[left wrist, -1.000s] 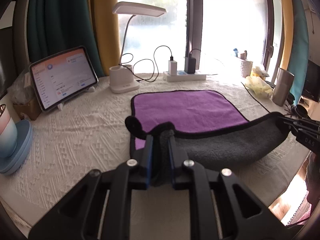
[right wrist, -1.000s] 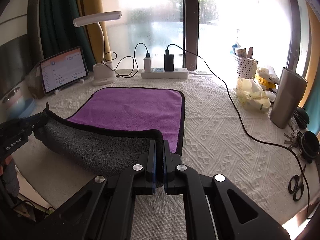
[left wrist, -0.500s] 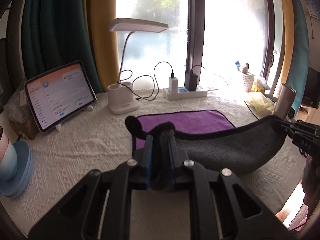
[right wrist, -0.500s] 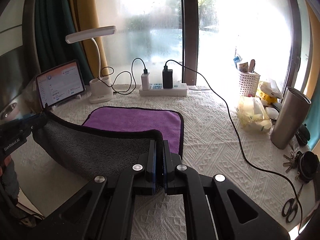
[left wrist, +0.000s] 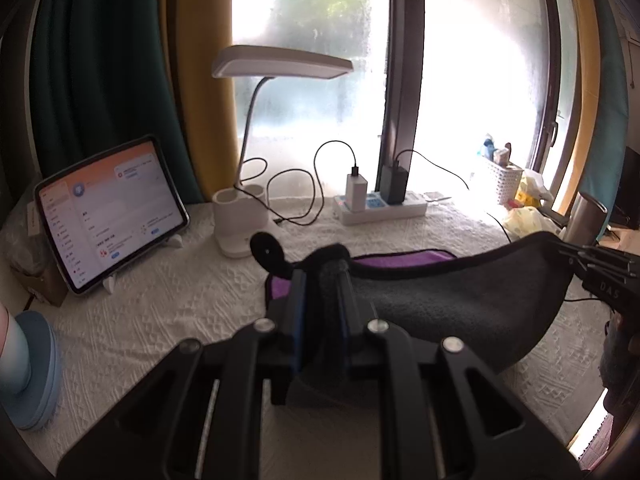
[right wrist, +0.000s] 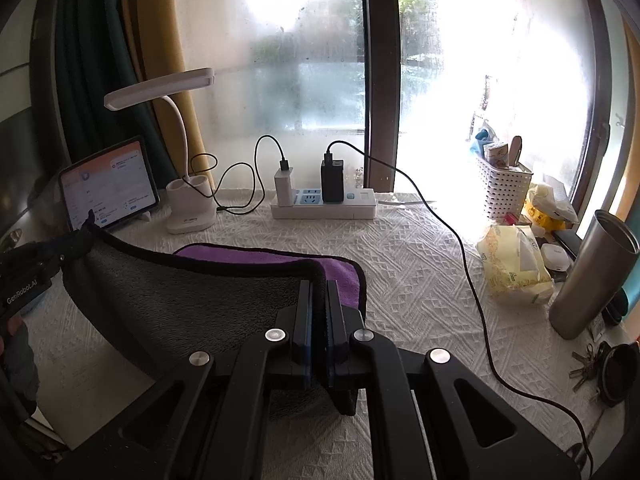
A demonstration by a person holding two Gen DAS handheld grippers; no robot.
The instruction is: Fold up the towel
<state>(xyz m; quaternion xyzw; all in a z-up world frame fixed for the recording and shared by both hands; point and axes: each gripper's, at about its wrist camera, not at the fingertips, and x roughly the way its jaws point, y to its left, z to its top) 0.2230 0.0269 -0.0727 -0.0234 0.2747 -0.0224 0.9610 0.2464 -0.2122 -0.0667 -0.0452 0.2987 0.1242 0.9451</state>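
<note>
The towel (left wrist: pixel 460 300) is purple on top and dark grey underneath, with a black hem. Its near edge is lifted off the white tablecloth and hangs between the two grippers, grey side toward me. My left gripper (left wrist: pixel 320 276) is shut on the towel's near left corner. My right gripper (right wrist: pixel 318 284) is shut on the near right corner. Only a narrow strip of the purple side (right wrist: pixel 256 254) shows behind the raised edge, still lying on the table. The right gripper also shows at the right of the left wrist view (left wrist: pixel 600 268), the left gripper at the left of the right wrist view (right wrist: pixel 36 260).
Behind the towel stand a white desk lamp (left wrist: pixel 240 224), a power strip with chargers (right wrist: pixel 324 206) and a tablet on a stand (left wrist: pixel 108 212). A steel tumbler (right wrist: pixel 592 276), tissue pack (right wrist: pixel 512 264), white basket (right wrist: pixel 502 192), keys and a black cable (right wrist: pixel 472 280) lie to the right.
Both grippers have raised the towel's near edge higher and carried it toward the window. Less of the purple top shows than before.
</note>
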